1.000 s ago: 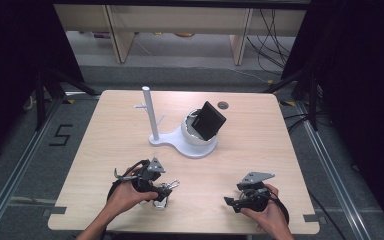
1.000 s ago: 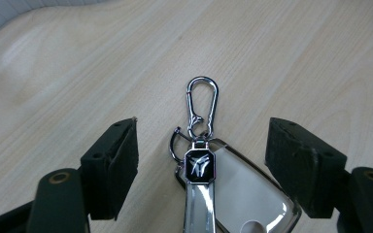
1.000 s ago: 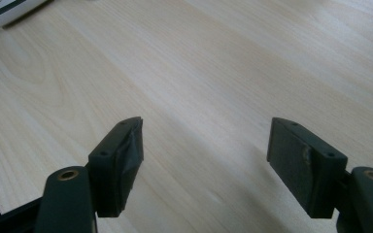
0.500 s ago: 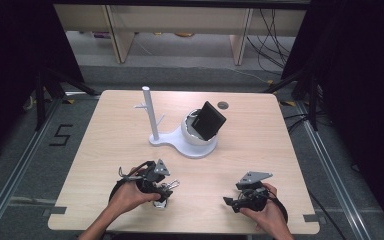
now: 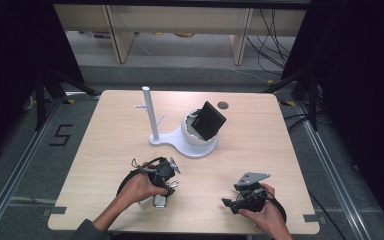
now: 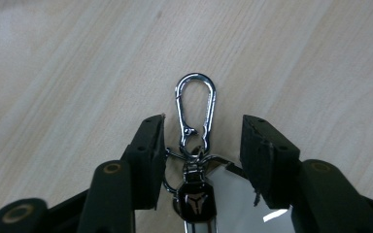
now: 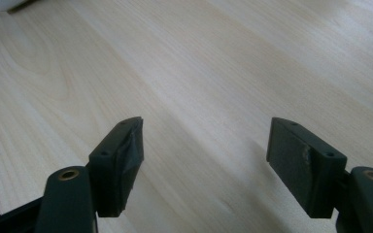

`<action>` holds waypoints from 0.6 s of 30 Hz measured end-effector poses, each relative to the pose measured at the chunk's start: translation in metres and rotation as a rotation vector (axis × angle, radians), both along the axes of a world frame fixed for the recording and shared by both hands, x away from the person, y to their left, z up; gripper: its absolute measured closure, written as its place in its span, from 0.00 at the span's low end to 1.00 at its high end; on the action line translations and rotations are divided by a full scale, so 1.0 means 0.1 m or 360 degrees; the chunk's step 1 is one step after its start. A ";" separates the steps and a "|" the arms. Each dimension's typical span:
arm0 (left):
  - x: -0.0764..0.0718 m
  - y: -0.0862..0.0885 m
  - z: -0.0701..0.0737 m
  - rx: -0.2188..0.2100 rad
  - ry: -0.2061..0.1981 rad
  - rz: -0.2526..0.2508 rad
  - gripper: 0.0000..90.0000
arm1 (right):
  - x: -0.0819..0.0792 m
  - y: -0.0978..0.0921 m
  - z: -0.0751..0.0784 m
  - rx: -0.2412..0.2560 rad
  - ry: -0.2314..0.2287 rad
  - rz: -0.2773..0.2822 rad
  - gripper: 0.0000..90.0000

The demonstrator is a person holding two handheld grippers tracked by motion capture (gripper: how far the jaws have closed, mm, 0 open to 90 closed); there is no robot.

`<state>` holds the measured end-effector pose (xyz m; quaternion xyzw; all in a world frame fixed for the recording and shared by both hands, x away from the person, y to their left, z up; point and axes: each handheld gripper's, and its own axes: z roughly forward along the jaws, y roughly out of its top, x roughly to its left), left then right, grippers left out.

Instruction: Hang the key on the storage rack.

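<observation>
The left tongs (image 6: 201, 141) stand over a metal key clip (image 6: 195, 109) lying flat on the wooden surface (image 5: 260, 150), near its near edge at the left; the jaws are narrowly apart on either side of the clip, not pressing it. The right tongs (image 7: 204, 150) gape wide over bare wood at the near right. A white stand (image 5: 180, 142) sits farther off, centre.

Two handheld grippers, black-bodied. Left gripper (image 6: 201, 141), lower middle of its own view: matte black blocky jaws on rounded arms with brass-ringed screw holes. Right gripper (image 7: 204, 145): same black jaws, pads seemingly taped, brass-ringed holes bottom corners. Grey three-cornered plate atop it, lower right of high view. Black cables looping. Possibly a dark sleeve, bottom left edge.
</observation>
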<state>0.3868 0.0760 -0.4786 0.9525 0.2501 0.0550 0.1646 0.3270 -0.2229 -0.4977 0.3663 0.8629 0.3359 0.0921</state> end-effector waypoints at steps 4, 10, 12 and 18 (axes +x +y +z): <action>0.06 -0.04 -0.01 0.0055 0.0069 -0.0007 0.59 | 0.00 0.01 0.02 -0.0010 0.0019 0.0009 0.34; 0.14 -0.12 0.00 0.0222 0.0151 -0.0060 0.65 | 0.00 0.03 0.02 -0.0010 0.0044 0.0013 0.34; 0.15 -0.15 0.00 0.0279 0.0195 -0.0070 0.68 | 0.01 0.03 -0.01 0.0003 -0.0003 0.0040 0.34; 0.18 -0.16 0.00 0.0431 0.0286 -0.0108 0.78 | 0.03 0.03 0.00 -0.0032 -0.0013 0.0091 0.34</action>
